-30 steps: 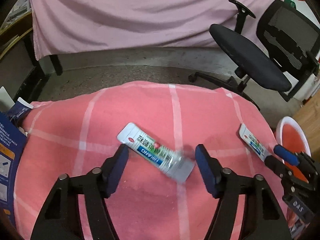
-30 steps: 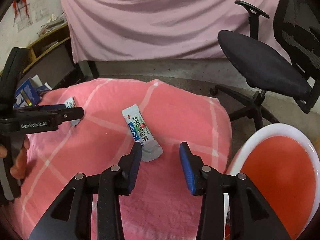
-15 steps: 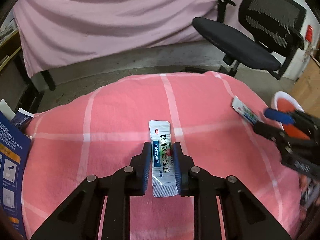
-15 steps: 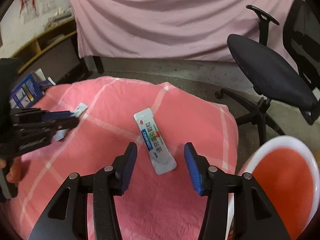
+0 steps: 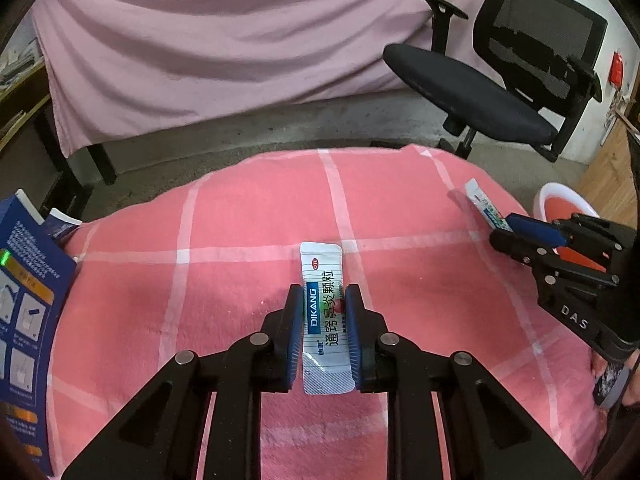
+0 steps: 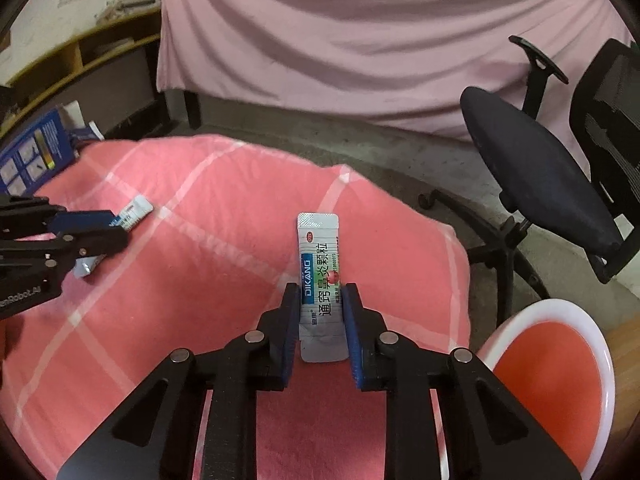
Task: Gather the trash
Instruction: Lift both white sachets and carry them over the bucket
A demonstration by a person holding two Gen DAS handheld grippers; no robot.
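Two white medicine sachets with a blue DIKANG stripe are in hand over the pink checked blanket [image 5: 240,280]. My left gripper [image 5: 323,300] is shut on one sachet [image 5: 322,276], which sticks forward between the fingers. My right gripper [image 6: 320,298] is shut on the other sachet [image 6: 319,252], held up above the blanket [image 6: 200,280]. In the left wrist view the right gripper [image 5: 506,230] shows at the right with its sachet [image 5: 482,204]. In the right wrist view the left gripper [image 6: 116,226] shows at the left with its sachet [image 6: 134,210].
A white bin with a red liner [image 6: 552,368] stands on the floor at the right, also in the left wrist view [image 5: 560,204]. A black office chair [image 5: 480,92] stands beyond it. A blue box [image 5: 24,280] lies at the blanket's left edge.
Both grippers closed on their sachets: the left half a second ago, the right just now. Both sachets now point forward between the fingers, off the blanket.
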